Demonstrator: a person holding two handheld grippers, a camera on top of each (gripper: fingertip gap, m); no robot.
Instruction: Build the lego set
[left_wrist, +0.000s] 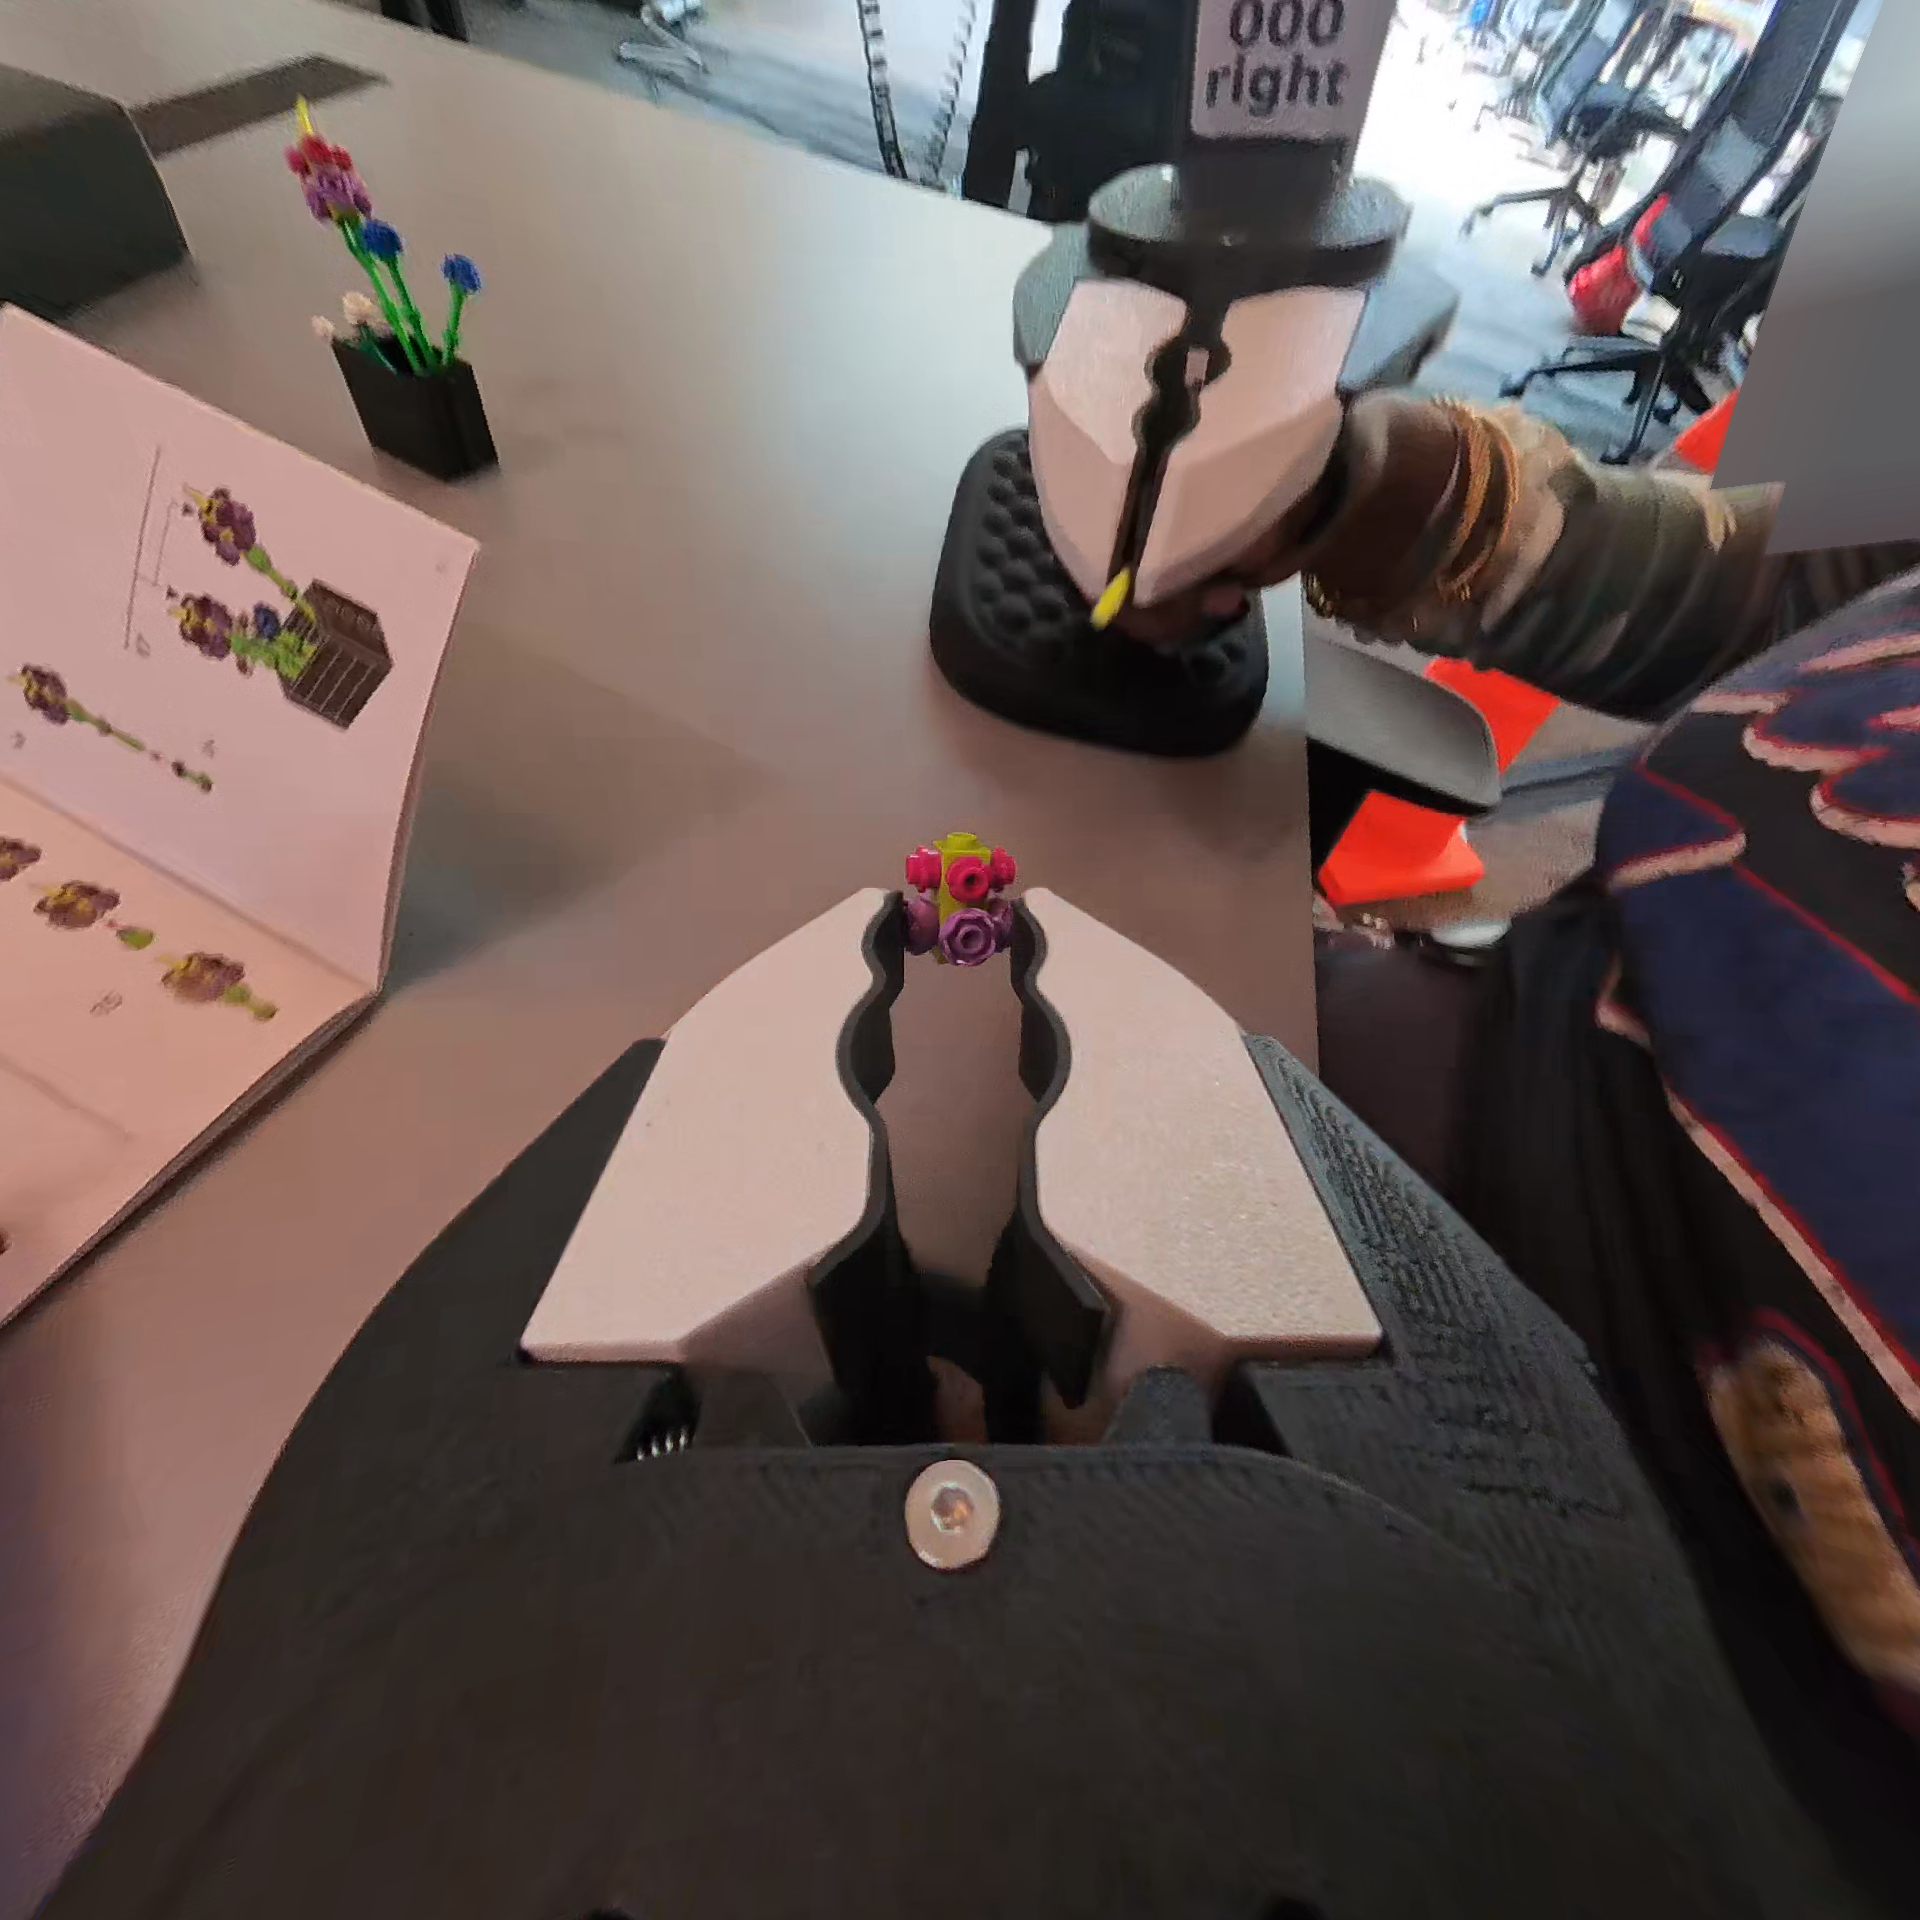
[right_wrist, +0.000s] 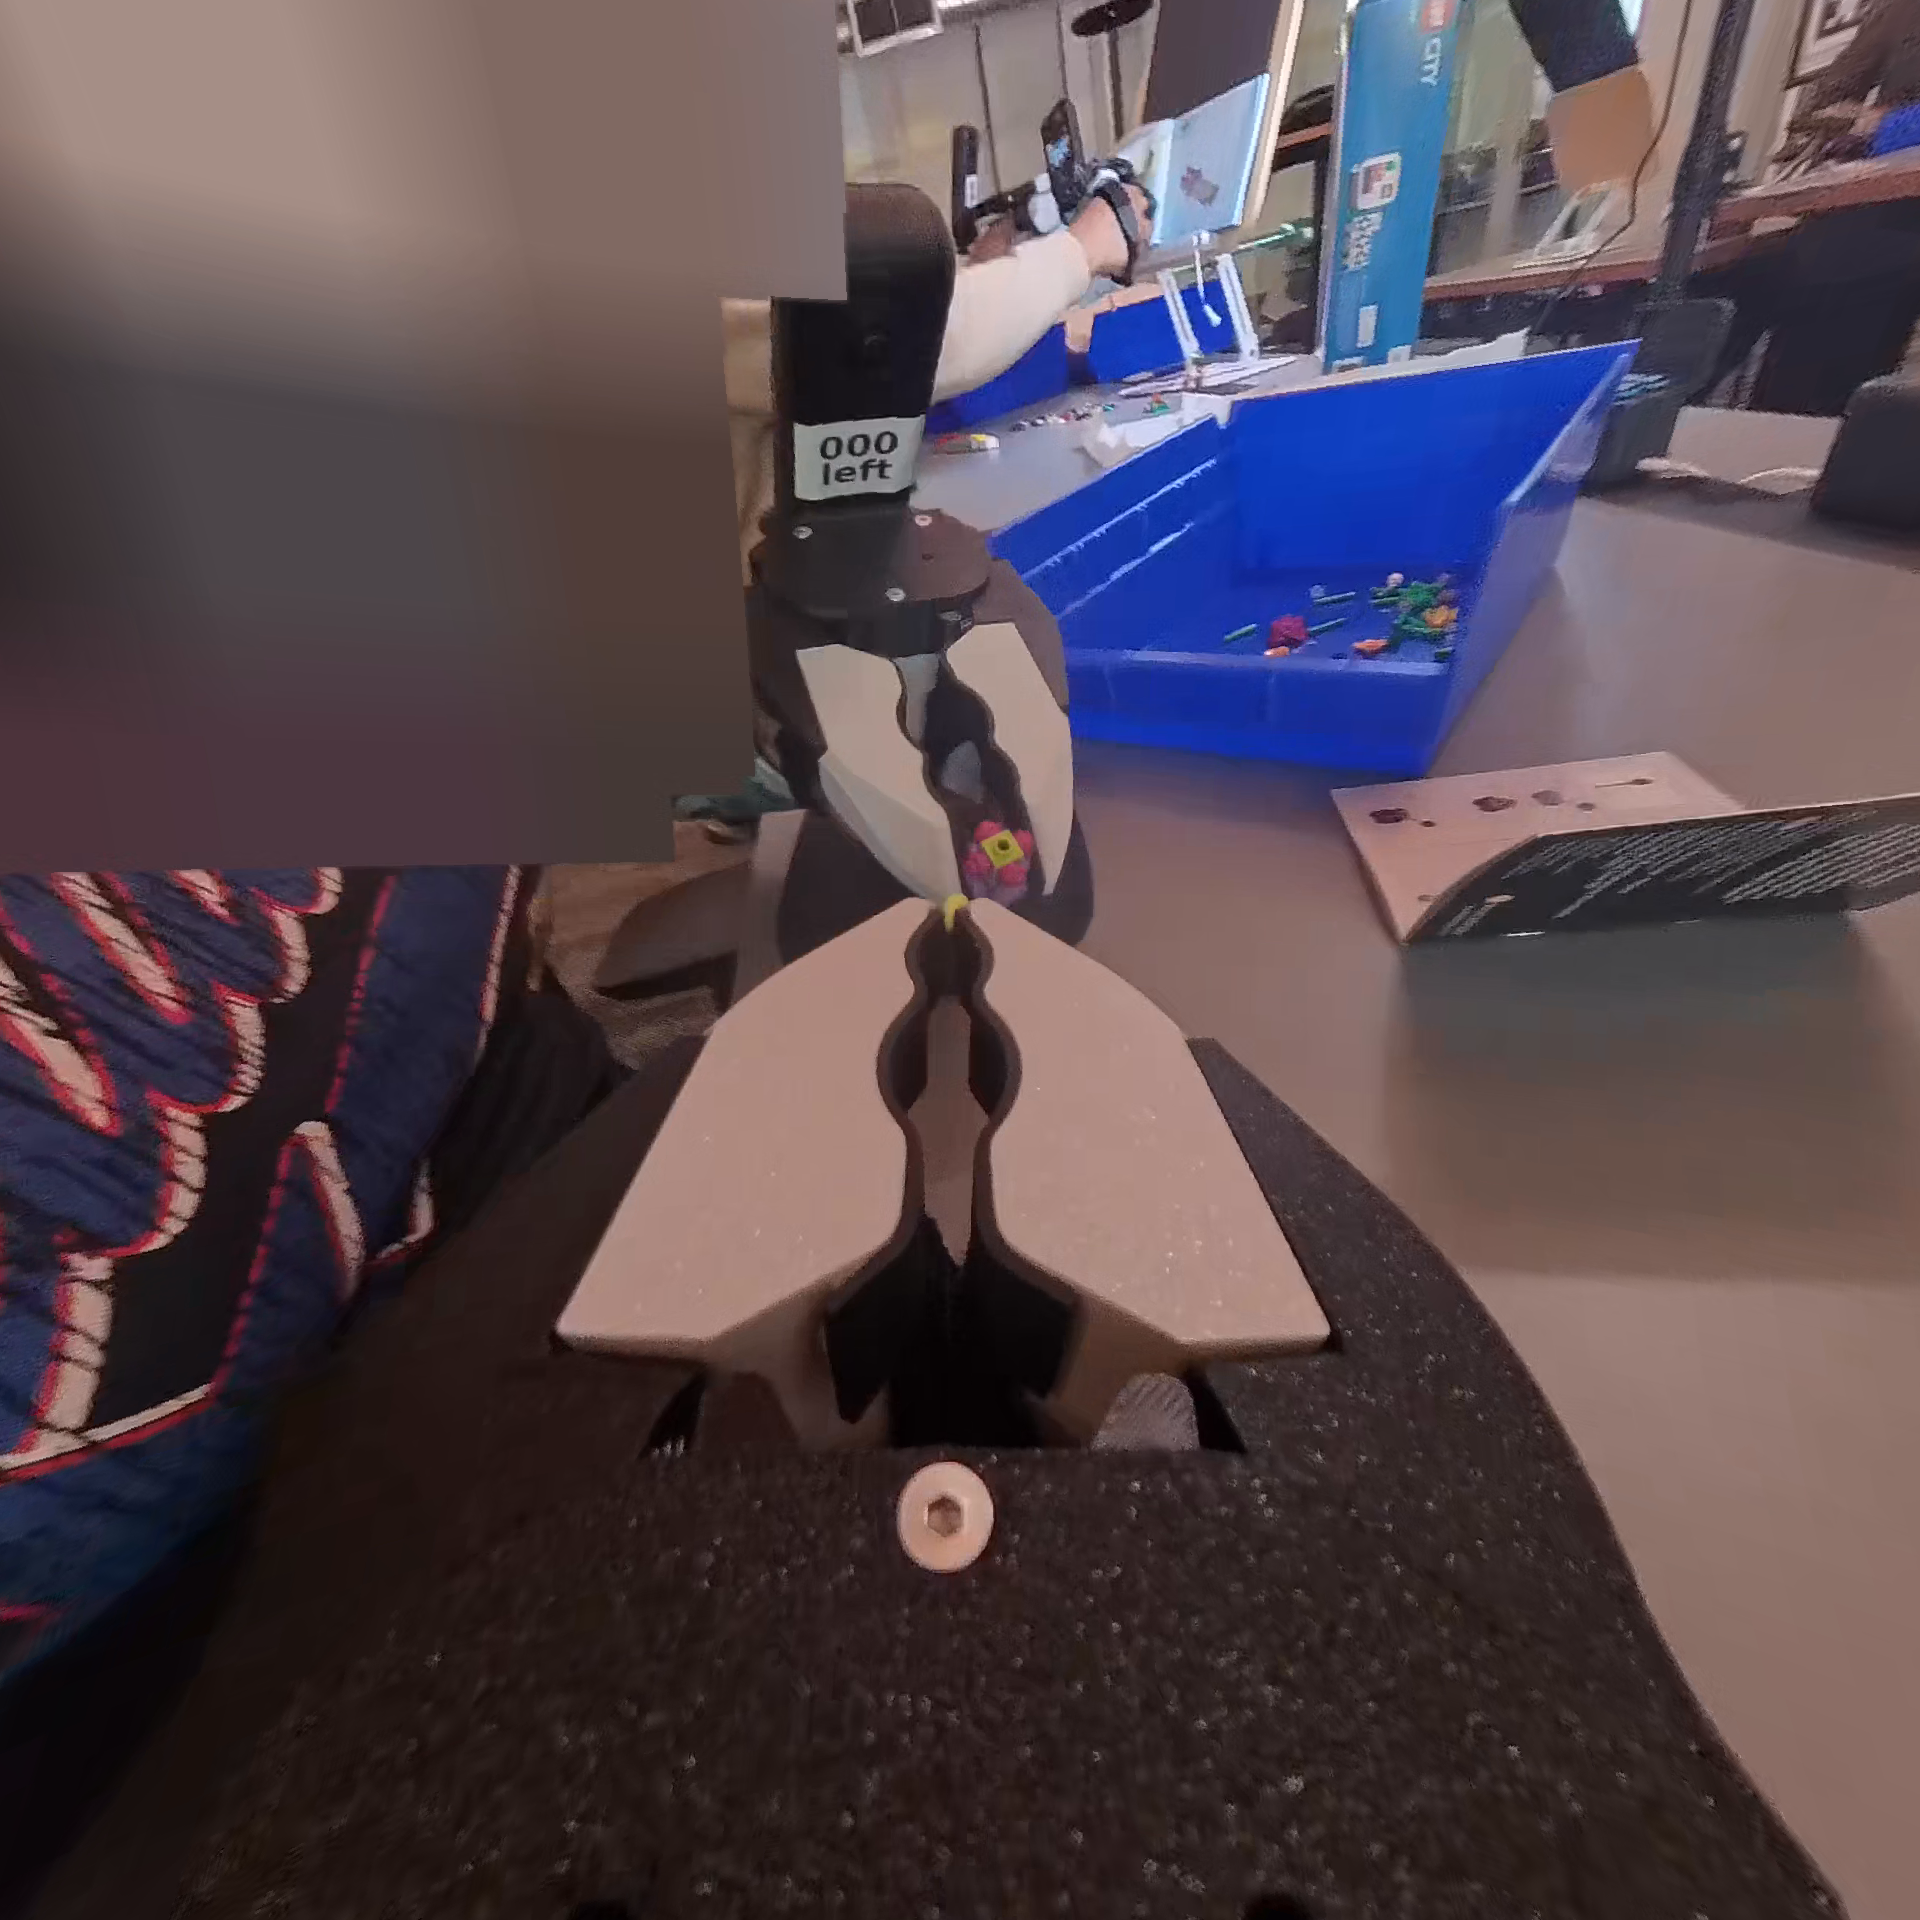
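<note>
Gripper (right_wrist: 954, 914) near brick-strewn blue bin (right_wrist: 1538, 582)

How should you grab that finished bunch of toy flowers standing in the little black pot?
Probably by the black pot, not the blooms. It is the squat, flat-sided base standing upright on the table, so two fingers could close on opposite walls, coming in low from the side. The green stems are thin and splay upward, so pinching them, or coming from above, likely knocks pieces loose.

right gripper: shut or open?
Shut. The right gripper has its fingertips pinched on a small yellow-green lego piece; the left wrist view shows the same pinch.
</note>
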